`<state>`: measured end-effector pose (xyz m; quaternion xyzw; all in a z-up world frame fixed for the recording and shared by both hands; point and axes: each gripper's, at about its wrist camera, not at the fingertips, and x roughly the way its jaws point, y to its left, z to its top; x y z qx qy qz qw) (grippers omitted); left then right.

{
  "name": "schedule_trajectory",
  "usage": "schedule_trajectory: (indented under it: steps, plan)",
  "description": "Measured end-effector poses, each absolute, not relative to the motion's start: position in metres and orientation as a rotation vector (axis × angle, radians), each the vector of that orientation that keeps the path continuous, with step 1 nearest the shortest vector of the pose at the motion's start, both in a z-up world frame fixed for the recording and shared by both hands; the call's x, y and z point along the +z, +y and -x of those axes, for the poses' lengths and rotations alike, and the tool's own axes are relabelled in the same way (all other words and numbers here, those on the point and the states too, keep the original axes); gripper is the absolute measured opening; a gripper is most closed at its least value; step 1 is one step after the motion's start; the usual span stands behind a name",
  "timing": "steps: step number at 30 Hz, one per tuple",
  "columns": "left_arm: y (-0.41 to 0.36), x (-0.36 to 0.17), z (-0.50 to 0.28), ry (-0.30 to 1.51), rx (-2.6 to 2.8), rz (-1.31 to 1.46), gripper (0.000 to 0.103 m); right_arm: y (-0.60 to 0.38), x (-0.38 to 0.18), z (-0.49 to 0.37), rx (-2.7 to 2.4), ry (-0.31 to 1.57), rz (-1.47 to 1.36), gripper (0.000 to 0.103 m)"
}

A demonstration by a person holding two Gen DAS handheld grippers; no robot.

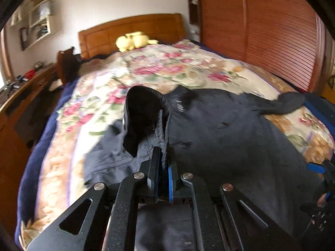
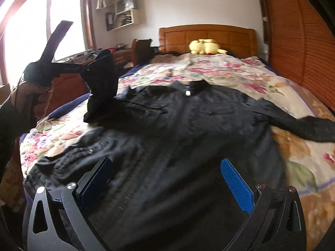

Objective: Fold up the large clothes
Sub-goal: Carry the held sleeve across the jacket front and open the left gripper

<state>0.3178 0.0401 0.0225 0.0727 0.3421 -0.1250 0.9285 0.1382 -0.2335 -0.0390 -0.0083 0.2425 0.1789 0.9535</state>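
A large black button shirt [image 2: 188,125] lies spread front-up on the floral bedspread [image 2: 209,71], its collar [image 2: 196,84] toward the headboard. My left gripper [image 1: 164,156] is shut on the cuff of one sleeve [image 1: 142,113], which stands up from the bed in a fold. In the right wrist view a hand holds that left gripper [image 2: 85,69] raised at the left with the sleeve [image 2: 102,79] hanging from it. My right gripper [image 2: 165,179] is open over the shirt's lower part, nothing between its blue pads [image 2: 236,186]. The other sleeve [image 2: 303,125] trails off to the right.
A yellow plush toy [image 2: 206,47] sits by the wooden headboard [image 2: 209,34]. Louvred wooden wardrobe doors [image 2: 297,41] run along the bed's right side. A cluttered desk [image 1: 25,81], a chair [image 2: 142,50], a window [image 2: 41,25] and wall shelves [image 2: 125,10] are on the left.
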Motion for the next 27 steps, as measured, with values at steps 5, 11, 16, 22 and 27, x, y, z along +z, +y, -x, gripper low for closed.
schedule_trajectory:
  steps: [5, 11, 16, 22, 27]
  plan:
    - [0.015, 0.01, -0.316, 0.776, -0.356, -0.112, 0.007, -0.25, -0.04, -0.128, 0.325, 0.498, -0.011, 0.103]
    - [0.003, -0.015, -0.284, 0.823, -0.324, -0.148, 0.023, -0.255, -0.042, -0.12, 0.32, 0.506, -0.043, 0.103]
    - [0.032, -0.04, -0.252, 0.863, -0.259, -0.138, 0.025, -0.25, -0.039, -0.13, 0.35, 0.516, -0.03, 0.103]
    - [0.081, -0.069, -0.227, 0.919, -0.136, -0.159, 0.026, -0.228, -0.037, -0.148, 0.402, 0.519, -0.002, 0.103]
    - [0.099, -0.07, -0.213, 0.898, -0.13, -0.134, 0.027, -0.202, -0.035, -0.176, 0.448, 0.536, 0.028, 0.103]
